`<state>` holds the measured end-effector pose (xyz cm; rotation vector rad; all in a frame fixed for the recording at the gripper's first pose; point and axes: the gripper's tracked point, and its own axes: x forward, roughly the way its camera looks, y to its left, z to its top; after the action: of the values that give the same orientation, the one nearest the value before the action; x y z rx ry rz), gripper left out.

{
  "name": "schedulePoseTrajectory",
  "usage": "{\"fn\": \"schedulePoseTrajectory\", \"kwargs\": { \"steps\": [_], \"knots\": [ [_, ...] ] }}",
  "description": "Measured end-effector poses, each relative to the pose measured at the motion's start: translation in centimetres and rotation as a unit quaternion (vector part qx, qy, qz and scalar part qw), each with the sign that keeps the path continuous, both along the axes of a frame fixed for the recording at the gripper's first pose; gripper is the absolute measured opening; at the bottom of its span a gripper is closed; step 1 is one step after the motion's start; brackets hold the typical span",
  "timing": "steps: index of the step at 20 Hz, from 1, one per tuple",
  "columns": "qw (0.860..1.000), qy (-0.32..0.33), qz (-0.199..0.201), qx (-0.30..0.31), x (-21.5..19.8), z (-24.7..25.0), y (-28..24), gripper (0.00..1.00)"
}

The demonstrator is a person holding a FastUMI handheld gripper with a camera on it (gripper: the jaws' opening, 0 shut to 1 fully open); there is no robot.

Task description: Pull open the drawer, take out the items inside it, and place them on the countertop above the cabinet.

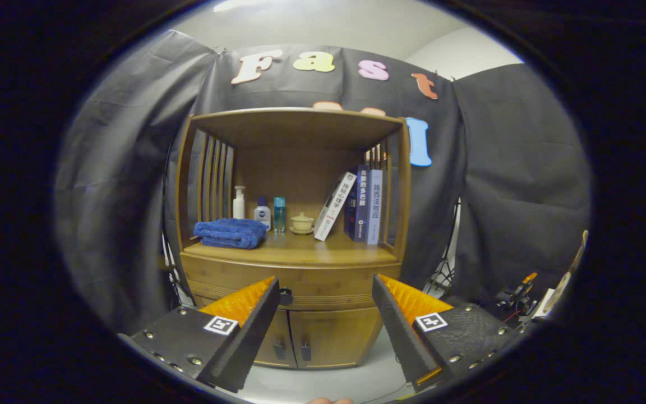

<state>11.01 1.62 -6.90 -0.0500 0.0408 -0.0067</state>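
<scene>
A wooden cabinet (295, 264) stands ahead against the booth wall. Its drawer (323, 287) is closed, with a dark round knob (285, 296) just beside my left fingertip. The countertop (312, 252) above the drawer carries a folded blue towel (230, 233), three small bottles (262, 213), a lidded cup (302, 223) and a few books (359, 205). My gripper (326, 289) is open, its fingers spread wide in front of the drawer front, holding nothing and some way short of the cabinet. What lies inside the drawer is hidden.
Two small cabinet doors (306, 336) with dark handles sit below the drawer. A shelf roof (295, 118) with slatted sides encloses the countertop space. Stand legs and cables (441, 278) are to the cabinet's right, with small equipment (519, 297) farther right. Pale floor (323, 381) lies before the cabinet.
</scene>
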Motion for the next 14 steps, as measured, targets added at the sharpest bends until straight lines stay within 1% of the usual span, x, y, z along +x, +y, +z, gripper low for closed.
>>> {"fn": "schedulePoseTrajectory", "kwargs": {
  "steps": [4,7,10,12,13,14],
  "knots": [
    [0.999,0.038,0.032,0.007,5.5,-4.5,2.5,1.0],
    [0.995,0.08,0.05,0.033,9.4,-8.7,4.4,0.99],
    [0.991,0.114,0.051,0.044,13.3,-13.1,5.4,0.93],
    [0.989,0.129,0.056,0.047,15.1,-15.0,6.1,0.89],
    [0.988,0.133,0.058,0.045,15.9,-15.4,6.5,0.84],
    [0.989,0.131,0.052,0.038,16.4,-15.8,6.3,0.84]
  ]
}}
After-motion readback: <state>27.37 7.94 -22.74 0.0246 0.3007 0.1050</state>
